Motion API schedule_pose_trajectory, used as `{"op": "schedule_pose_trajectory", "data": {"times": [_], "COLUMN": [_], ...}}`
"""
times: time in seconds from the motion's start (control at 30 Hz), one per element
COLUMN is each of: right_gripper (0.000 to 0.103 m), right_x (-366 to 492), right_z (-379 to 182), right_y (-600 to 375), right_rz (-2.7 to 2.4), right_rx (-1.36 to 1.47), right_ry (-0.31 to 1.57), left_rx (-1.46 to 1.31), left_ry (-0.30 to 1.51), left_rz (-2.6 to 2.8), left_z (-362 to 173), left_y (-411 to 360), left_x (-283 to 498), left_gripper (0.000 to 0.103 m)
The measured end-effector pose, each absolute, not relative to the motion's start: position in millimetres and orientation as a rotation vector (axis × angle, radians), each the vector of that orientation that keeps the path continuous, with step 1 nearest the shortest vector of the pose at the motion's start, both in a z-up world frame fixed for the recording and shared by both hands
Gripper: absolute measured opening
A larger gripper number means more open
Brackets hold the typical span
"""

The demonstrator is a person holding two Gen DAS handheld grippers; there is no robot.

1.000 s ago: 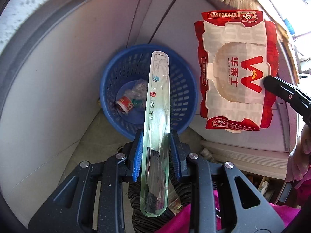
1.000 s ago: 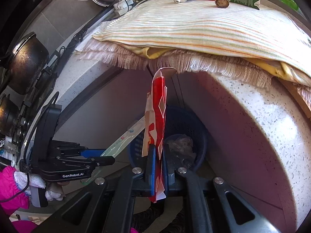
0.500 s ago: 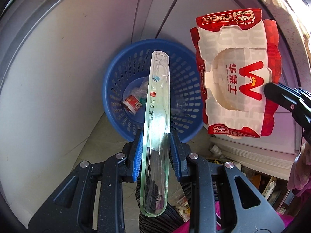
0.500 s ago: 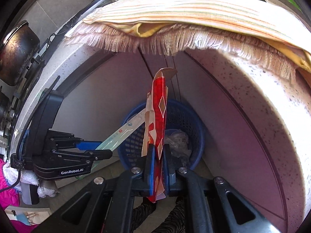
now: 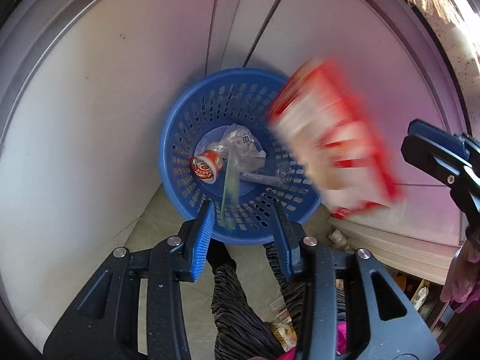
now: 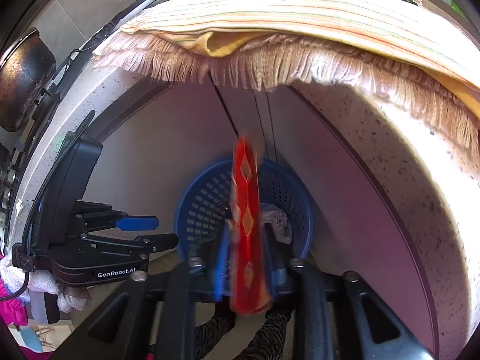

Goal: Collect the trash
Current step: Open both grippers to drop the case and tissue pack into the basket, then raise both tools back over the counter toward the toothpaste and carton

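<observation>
Left gripper (image 5: 243, 210): jaws opening, blue pads parted and pressing on nothing; the clear toothbrush tube (image 5: 229, 193) lies past them, inside the blue basket (image 5: 180, 138), its near end against the basket wall at 6 o'clock and its far end toward the floor of the basket. Right gripper (image 6: 244, 270): jaws opening, pads apart on either side of the red-and-white wrapper (image 6: 246, 228), which is blurred and stands edge-on between them without being pinched; in the left wrist view the same wrapper appears as a smeared red-and-white shape over the basket's rim at 3 o'clock. Inside the basket lie a small red-and-white cup (image 5: 205, 165) at 9 o'clock of the basket floor and crumpled clear plastic (image 5: 240, 147) near the centre. The basket stands on the floor against pale cabinet panels (image 5: 90, 120). Above, in the right wrist view, a speckled counter edge (image 6: 420, 180) carries a striped, fringed cloth (image 6: 270, 15); a dark pot (image 6: 24, 78) sits at 10 o'clock.
</observation>
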State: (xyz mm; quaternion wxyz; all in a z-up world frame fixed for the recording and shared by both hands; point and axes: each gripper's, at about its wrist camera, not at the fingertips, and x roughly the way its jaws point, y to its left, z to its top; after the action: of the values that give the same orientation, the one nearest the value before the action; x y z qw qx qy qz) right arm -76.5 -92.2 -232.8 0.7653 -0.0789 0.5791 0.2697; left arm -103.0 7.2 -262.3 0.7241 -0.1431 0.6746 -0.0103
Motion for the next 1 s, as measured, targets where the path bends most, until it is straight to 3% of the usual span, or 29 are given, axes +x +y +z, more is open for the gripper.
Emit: {"op": "schedule_pose_trajectory", "data": {"times": [0.17, 0.43, 1.0], "right_gripper": [0.048, 0.054, 0.086], "right_x": [-72.8, -73.2, -75.1], "right_z": [-228.8, -219.7, -152.3], "right_y": [-92.0, -101.7, -124.1], "right_rz": [0.593, 0.603, 0.720], "right_rx": [-0.181, -0.150, -0.085], "right_ry": [1.250, 1.252, 1.203], "left_rx": [-0.315, -0.310, -0.324], "left_ry": [1.492, 1.484, 1.377], "left_rz": [-0.010, 0.000, -0.010], "left_z": [-263.6, -269.7, -205.9], "left_y": [9.9, 9.7, 26.9], "left_x": [-104.4, -105.6, -110.3], "left_gripper": [0.039, 0.039, 0.039]}}
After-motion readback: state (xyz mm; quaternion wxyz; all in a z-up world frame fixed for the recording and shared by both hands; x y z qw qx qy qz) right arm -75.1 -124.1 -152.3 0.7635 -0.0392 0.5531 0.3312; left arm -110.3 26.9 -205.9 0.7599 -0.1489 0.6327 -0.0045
